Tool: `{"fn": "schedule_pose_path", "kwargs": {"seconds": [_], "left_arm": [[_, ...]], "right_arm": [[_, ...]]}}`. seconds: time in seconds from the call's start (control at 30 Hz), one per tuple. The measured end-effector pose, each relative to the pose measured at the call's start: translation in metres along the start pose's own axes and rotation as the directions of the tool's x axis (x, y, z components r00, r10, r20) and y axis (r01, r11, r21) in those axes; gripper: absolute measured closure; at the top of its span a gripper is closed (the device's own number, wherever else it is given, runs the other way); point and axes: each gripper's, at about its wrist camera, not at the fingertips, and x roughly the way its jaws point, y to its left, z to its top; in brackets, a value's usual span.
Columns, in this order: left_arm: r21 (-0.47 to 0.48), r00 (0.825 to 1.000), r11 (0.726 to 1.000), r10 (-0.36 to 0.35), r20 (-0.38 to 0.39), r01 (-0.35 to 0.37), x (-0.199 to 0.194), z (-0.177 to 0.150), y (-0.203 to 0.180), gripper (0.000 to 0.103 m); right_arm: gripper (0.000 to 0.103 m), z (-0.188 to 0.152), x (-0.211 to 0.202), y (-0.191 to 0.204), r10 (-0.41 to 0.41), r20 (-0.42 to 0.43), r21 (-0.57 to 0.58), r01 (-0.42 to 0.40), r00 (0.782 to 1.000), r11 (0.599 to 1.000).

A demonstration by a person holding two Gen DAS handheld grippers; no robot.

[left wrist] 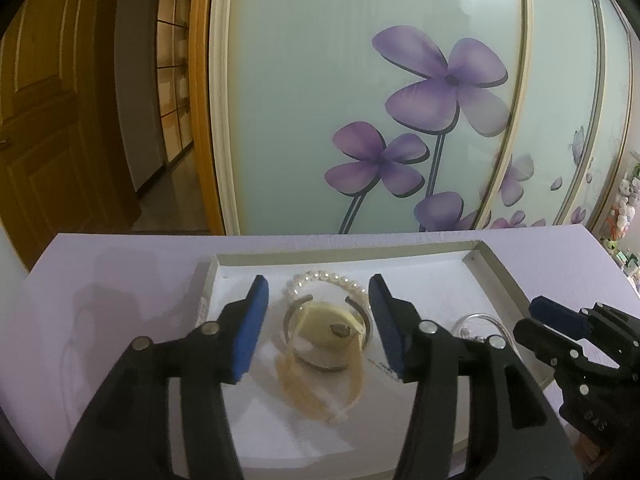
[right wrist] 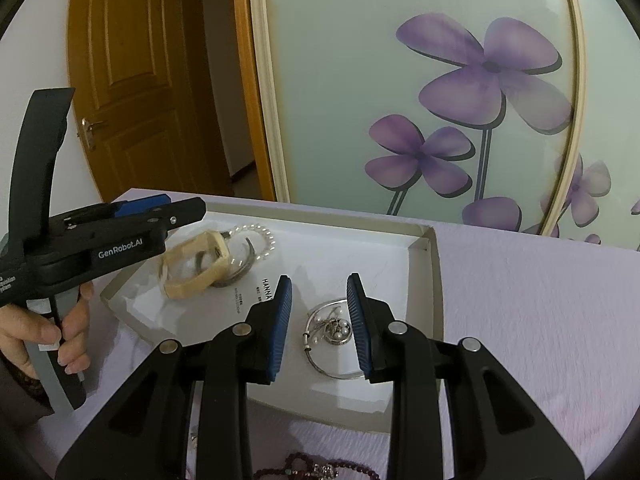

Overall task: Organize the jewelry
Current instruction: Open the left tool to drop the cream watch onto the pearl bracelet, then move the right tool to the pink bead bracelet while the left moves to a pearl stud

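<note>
A shallow white box tray lies on a lilac cloth. At its left end a cream bangle rests on a silver cuff and a pearl bracelet. My left gripper hangs over this pile, open, its blue pads apart from the pieces. At the right end lies a silver bangle with pearl charms. My right gripper stands open above it, touching nothing.
A dark bead bracelet lies on the cloth in front of the tray. A hand grips the left tool's handle. Behind the table stands a glass sliding door with purple flowers, and a wooden door to the left.
</note>
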Motion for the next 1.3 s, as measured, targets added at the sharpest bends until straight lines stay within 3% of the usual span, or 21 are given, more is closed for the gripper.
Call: {"fn": "schedule_pose_path", "kwargs": {"seconds": [0.27,0.33,0.43,0.87,0.97,1.3], "left_arm": [[-0.003,1.000,1.000,0.006,0.011,-0.006,-0.019,-0.004,0.004,0.046],[-0.005,1.000,1.000,0.009,0.018,-0.008,-0.028,-0.008,0.006,0.044],[-0.010,1.000,1.000,0.009,0.021,-0.009,-0.043,-0.014,0.009,0.044],[-0.008,0.999,0.999,-0.038,0.015,0.038,-0.125,-0.065,0.005,0.039],[-0.012,0.999,0.999,-0.044,0.009,0.044,-0.138,-0.078,0.005,0.039],[-0.067,1.000,0.998,-0.001,0.017,0.002,-0.167,-0.099,0.031,0.038]], "right_arm": [[0.072,-0.005,-0.018,0.000,-0.006,0.007,0.009,0.006,1.000,1.000],[0.066,-0.008,-0.024,-0.001,-0.011,0.010,0.014,0.010,1.000,1.000],[0.065,-0.014,-0.036,0.000,-0.014,0.012,0.024,0.014,1.000,1.000],[0.065,-0.058,-0.102,0.013,-0.028,0.015,0.067,0.027,0.999,0.997],[0.056,-0.070,-0.111,0.020,-0.029,0.005,0.067,0.028,1.000,0.997],[0.058,-0.097,-0.105,0.060,0.017,-0.070,0.019,-0.016,0.997,1.000]]}}
